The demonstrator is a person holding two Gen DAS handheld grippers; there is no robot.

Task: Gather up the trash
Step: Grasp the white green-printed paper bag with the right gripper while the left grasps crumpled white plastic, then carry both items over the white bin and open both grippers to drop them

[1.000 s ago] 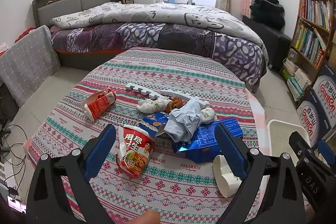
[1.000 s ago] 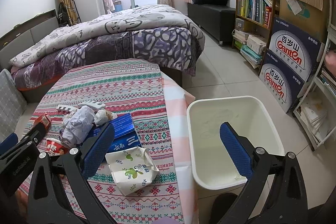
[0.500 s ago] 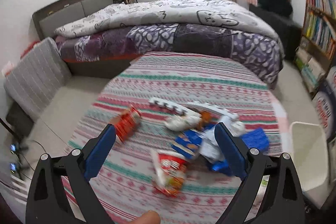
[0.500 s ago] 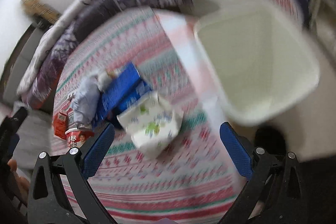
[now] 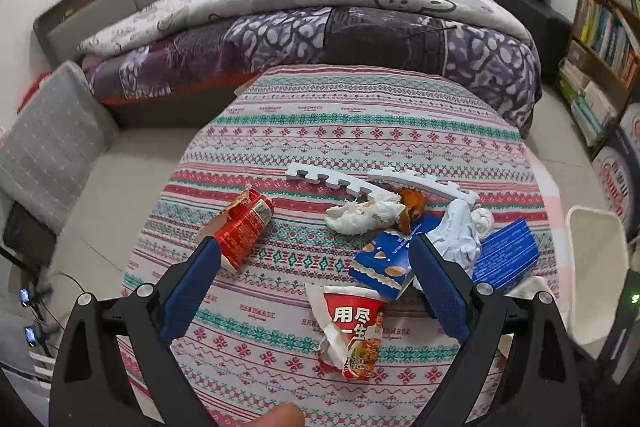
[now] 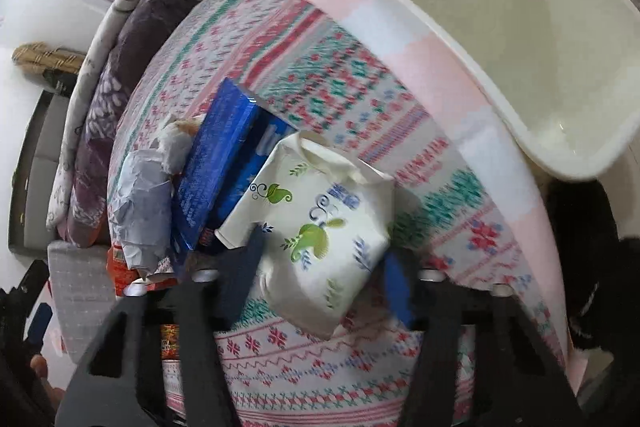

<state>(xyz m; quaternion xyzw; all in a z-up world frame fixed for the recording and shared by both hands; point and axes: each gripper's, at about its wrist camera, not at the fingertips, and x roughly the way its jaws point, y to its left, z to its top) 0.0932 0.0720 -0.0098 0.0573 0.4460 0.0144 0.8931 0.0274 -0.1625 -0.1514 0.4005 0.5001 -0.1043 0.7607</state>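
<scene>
White-and-green printed paper, a crumpled tissue pack [image 6: 320,235], sits between the fingers of my right hand-held gripper [image 6: 320,275]; the blue pads have come in against its two sides, though motion blur keeps me from telling how firmly they press. It lies on the patterned tablecloth of the worktop [image 6: 440,163], near the edge, just beside a blue carton [image 6: 212,163] that leans against it. Beyond the carton lie a wad of pale crumpled paper [image 6: 140,203] and a bit of red wrapper [image 6: 120,267]. An off-white plastic waste bin [image 6: 520,27] stands off the worktop's edge, close to the pack.

My left hand-held gripper [image 5: 312,287] hangs above the worktop [image 5: 360,115] with its fingers spread wide and nothing between them. Below it lies a torn red instant-noodle cup [image 5: 352,331] on its side. A crushed red paper cup [image 5: 242,227] lies near the left finger. Further in are a blue snack box [image 5: 384,263], a balled white tissue [image 5: 364,215], something brown [image 5: 410,205] touching it, two white notched foam strips [image 5: 332,181], and the pale paper wad [image 5: 460,235] on the blue carton [image 5: 506,255]. The bin [image 5: 596,267] shows at the right edge.
</scene>
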